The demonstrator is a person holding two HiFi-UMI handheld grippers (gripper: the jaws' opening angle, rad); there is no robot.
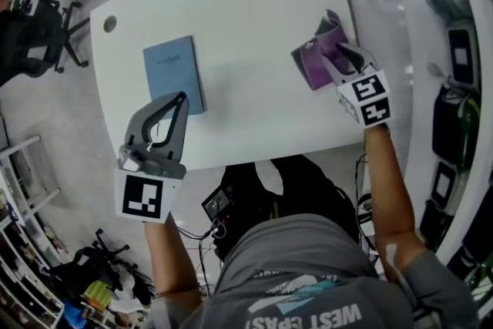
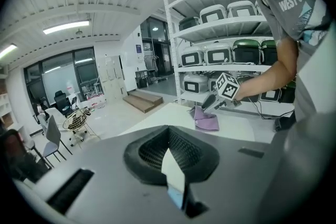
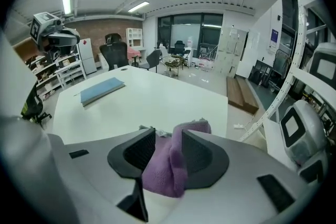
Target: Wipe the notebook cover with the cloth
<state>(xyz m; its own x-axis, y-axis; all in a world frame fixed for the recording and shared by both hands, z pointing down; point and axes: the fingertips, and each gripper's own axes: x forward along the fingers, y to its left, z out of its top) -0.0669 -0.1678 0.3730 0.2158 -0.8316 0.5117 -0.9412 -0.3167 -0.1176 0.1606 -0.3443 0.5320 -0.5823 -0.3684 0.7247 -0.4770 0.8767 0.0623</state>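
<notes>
distance to cross: rounded white table [image 1: 254, 4], flat blue rectangular notebook [image 1: 174, 75] on its left side, crumpled purple fleece cloth [image 1: 308, 67] at its right edge.
from the right gripper [image 1: 337, 54] the notebook lies well apart to the left, its long axis running away from the person with a slight tilt. the left gripper [image 1: 182, 98], jaws together on nothing, hangs by its near edge and is much the nearer. the notebook lies closed and flat, plain blue cover up, with a faint line of print. the cloth is bunched, and one fold stands between the right gripper's parted jaws, not yet pinched as i judge.
</notes>
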